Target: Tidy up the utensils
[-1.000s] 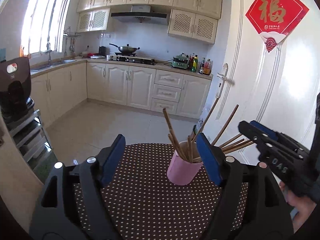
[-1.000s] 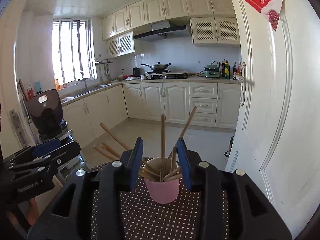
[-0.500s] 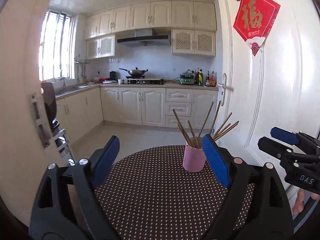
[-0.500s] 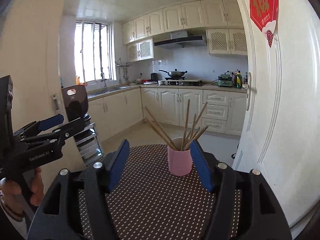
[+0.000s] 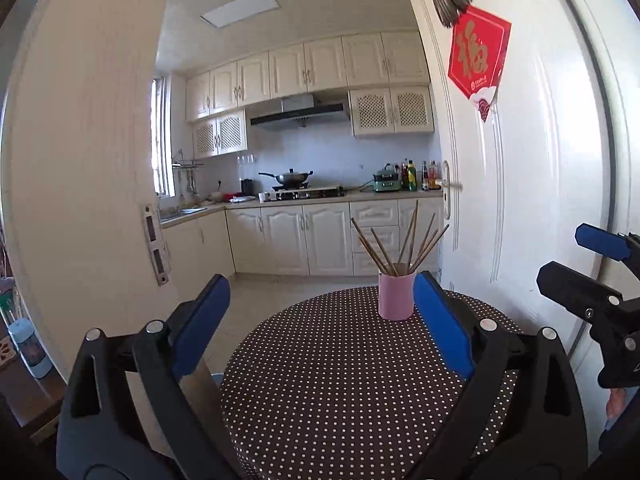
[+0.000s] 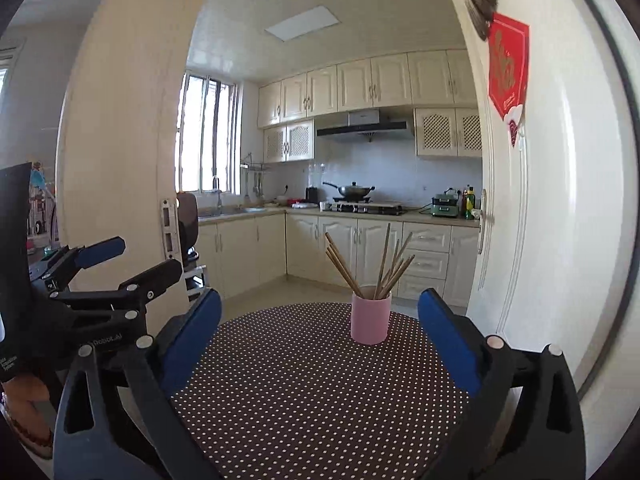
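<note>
The left gripper (image 5: 320, 320) has its jaws opening, nothing between them. On the dotted table (image 6: 304, 392) at twelve o'clock, well ahead of both, stands the pink cup (image 6: 371, 320), upright, with chopsticks (image 6: 384, 268) fanned inside. The right gripper (image 6: 320, 328) is likewise opening, empty.

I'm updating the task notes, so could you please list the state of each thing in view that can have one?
Pink cup: upright on the dotted table.
Chopsticks: standing in the cup, fanned out.
Left gripper: jaws opening, nothing between them.
Right gripper: jaws opening, nothing between them.
Door: swung open.
</note>
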`<action>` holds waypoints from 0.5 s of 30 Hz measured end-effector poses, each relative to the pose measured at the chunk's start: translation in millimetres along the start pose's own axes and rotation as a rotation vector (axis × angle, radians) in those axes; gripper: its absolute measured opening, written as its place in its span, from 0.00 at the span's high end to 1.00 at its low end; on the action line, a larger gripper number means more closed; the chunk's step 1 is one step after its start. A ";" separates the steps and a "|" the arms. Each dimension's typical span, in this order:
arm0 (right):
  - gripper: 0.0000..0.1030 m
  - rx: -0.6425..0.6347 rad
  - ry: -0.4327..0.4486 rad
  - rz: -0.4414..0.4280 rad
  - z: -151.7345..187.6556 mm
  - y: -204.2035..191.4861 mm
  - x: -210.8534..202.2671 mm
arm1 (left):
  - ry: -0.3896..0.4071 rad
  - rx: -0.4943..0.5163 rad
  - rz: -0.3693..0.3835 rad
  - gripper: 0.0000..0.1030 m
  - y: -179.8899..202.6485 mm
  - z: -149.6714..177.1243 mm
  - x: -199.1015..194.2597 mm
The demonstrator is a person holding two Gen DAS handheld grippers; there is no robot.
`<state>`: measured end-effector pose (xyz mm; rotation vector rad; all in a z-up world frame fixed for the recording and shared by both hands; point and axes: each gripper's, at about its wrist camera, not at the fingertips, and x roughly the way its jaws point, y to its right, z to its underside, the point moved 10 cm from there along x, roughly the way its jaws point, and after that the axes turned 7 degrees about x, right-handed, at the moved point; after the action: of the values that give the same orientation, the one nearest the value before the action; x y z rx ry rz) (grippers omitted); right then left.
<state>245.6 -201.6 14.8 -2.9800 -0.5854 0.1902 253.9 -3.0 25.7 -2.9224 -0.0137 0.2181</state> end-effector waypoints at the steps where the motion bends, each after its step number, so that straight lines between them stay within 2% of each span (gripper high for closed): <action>1: 0.08 0.013 0.008 -0.002 2.3 -1.2 -4.9 | 0.000 -0.006 0.001 0.11 0.4 1.3 -4.6; 5: 0.08 0.017 0.033 -0.004 7.4 -7.0 -19.2 | 0.016 -0.036 0.003 0.10 -0.6 7.3 -23.1; 9: 0.08 -0.025 0.055 0.034 9.4 -14.2 -26.9 | 0.040 -0.076 0.000 0.08 -5.4 10.9 -38.2; 11: 0.08 -0.032 0.065 0.019 10.8 -20.3 -29.6 | 0.052 -0.088 0.012 0.08 -5.7 12.5 -43.8; 13: 0.08 -0.034 0.068 0.019 14.7 -26.4 -33.0 | 0.041 -0.079 -0.004 0.08 -6.1 15.9 -47.9; 15: 0.08 -0.035 0.084 0.020 17.5 -30.2 -37.6 | 0.064 -0.068 -0.029 0.07 -6.4 18.9 -55.9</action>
<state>197.4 -186.9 5.0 -3.0110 -0.5548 0.0559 195.8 5.8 16.9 -2.9932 -0.0542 0.1216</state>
